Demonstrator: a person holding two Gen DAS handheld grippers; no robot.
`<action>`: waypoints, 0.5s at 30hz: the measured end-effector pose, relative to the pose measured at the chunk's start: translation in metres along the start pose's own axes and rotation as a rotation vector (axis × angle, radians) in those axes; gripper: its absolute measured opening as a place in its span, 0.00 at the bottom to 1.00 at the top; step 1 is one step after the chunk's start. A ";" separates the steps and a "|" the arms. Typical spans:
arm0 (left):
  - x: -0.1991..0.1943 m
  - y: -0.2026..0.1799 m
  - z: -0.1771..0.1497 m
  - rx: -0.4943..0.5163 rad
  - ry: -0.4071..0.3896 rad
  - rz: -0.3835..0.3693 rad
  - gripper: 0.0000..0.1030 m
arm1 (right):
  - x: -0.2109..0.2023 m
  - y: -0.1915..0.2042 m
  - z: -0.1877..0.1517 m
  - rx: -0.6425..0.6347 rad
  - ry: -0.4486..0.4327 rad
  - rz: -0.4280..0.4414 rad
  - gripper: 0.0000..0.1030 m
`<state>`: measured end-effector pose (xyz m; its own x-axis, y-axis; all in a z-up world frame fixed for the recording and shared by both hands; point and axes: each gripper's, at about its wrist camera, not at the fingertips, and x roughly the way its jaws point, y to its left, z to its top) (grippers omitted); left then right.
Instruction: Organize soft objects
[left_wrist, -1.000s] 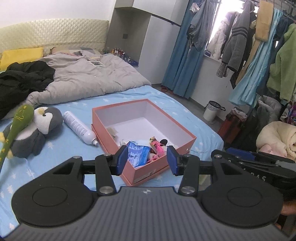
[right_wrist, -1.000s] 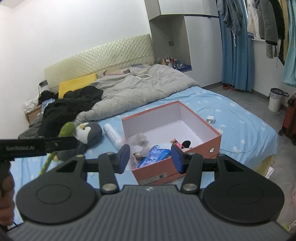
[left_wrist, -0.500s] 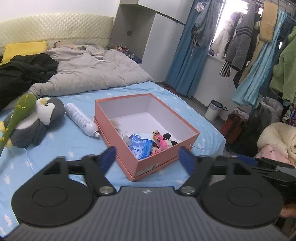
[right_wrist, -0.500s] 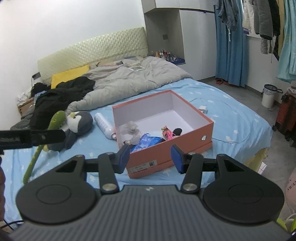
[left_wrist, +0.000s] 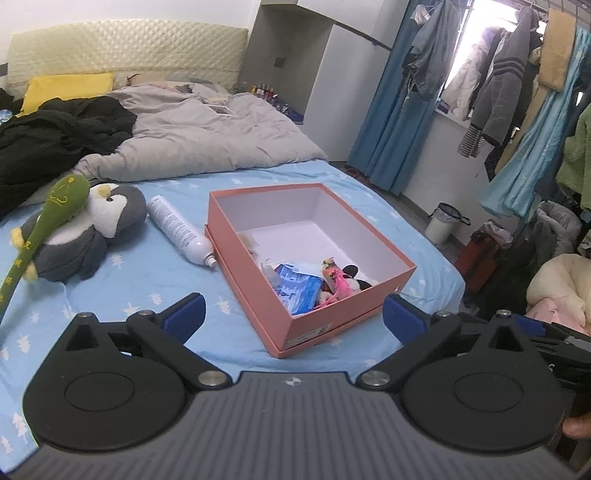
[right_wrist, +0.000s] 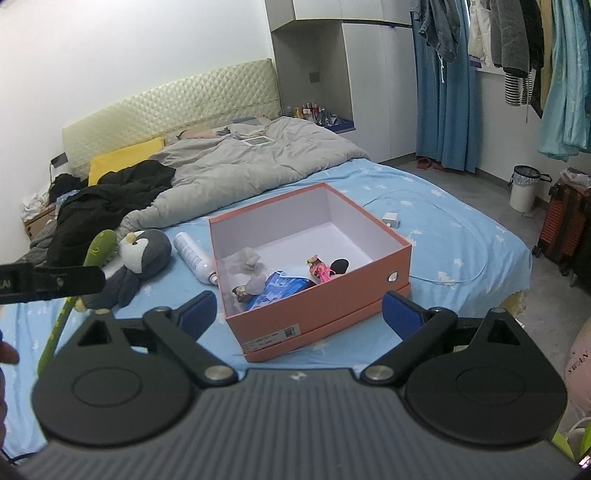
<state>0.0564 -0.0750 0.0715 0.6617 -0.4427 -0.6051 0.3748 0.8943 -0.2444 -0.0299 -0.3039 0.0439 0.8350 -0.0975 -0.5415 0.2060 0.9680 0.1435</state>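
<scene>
An open orange box (left_wrist: 255, 284) (right_wrist: 321, 302) sits on the blue bed. It holds a blue packet (left_wrist: 297, 288) (right_wrist: 284, 286), a pink toy (left_wrist: 334, 278) (right_wrist: 319, 271) and other small items. A grey penguin plush (left_wrist: 92, 229) (right_wrist: 142, 254) with a green plush stick (left_wrist: 48, 218) (right_wrist: 99, 247) lies left of the box, and a white spray bottle (left_wrist: 177, 230) (right_wrist: 192, 256) lies between them. My left gripper (left_wrist: 293, 319) and right gripper (right_wrist: 299, 314) are both open and empty, held above the bed's near edge in front of the box.
A grey duvet (left_wrist: 207, 140), black clothes (left_wrist: 55, 136) and a yellow pillow (left_wrist: 66, 86) cover the far bed. A charger with cable (right_wrist: 391, 219) lies right of the box. Hanging clothes (left_wrist: 517, 85), a bin (right_wrist: 524, 188) and a suitcase (right_wrist: 561, 229) stand at the right.
Both grippers have opened wide from a narrow gap. Both have pulled back and up, so the box looks farther away.
</scene>
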 end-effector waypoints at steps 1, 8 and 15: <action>0.000 0.000 0.000 0.004 -0.001 0.004 1.00 | 0.000 0.001 0.001 0.002 0.003 0.000 0.95; 0.001 -0.004 -0.001 0.034 -0.004 0.041 1.00 | 0.001 0.001 0.002 0.015 0.018 0.015 0.95; -0.002 -0.006 -0.002 0.038 -0.015 0.020 1.00 | 0.001 0.001 0.002 0.015 0.015 0.010 0.95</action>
<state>0.0515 -0.0799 0.0723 0.6787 -0.4258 -0.5984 0.3857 0.9000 -0.2031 -0.0274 -0.3033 0.0450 0.8294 -0.0839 -0.5523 0.2053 0.9653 0.1617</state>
